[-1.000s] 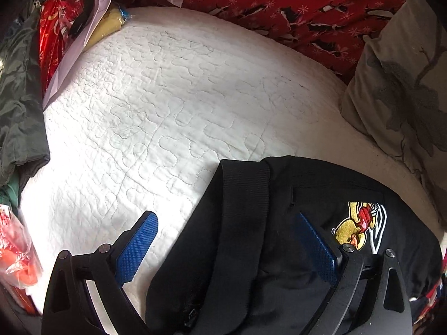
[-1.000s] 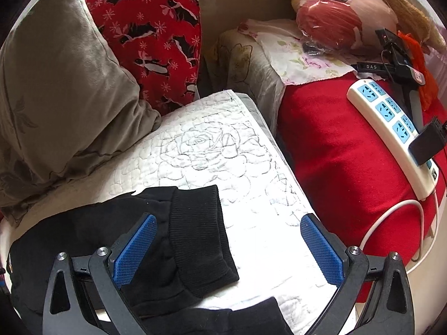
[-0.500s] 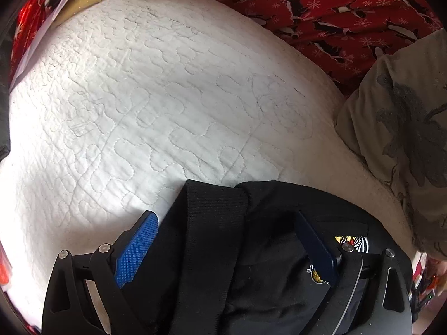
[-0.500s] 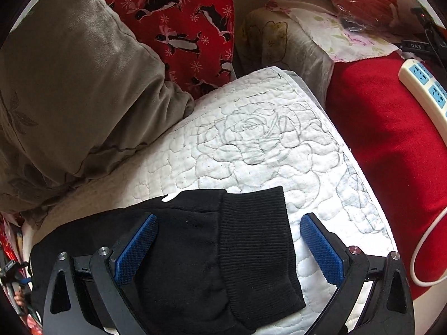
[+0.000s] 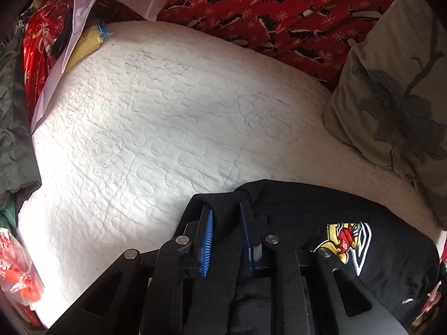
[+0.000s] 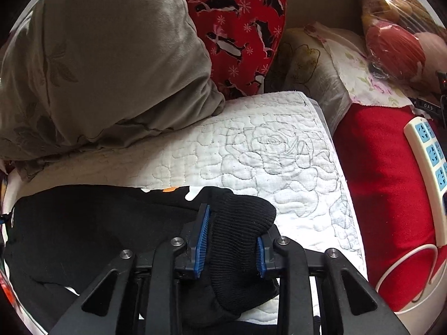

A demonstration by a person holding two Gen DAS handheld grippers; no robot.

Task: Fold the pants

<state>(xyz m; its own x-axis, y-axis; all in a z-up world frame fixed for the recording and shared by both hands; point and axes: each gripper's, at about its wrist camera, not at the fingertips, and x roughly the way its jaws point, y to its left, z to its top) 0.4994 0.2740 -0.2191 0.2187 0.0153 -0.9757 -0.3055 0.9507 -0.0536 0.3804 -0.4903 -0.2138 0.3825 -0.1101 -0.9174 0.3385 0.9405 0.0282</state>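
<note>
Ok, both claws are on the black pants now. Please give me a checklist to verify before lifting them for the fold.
1. Left claw grips the waistband: ok, shut on the ribbed band.
2. Right claw grips the leg cuff: ok, cuff bunched between the pads, jaws closing.
3. Only pants in each grip, no quilt caught: cannot tell, fabric hides the tips.
4. White quilt ahead has free space for the fold: ok.
5. Grey pillow is apart from the pants: ok.
6. Power strip is away from the pants: ok.
</note>
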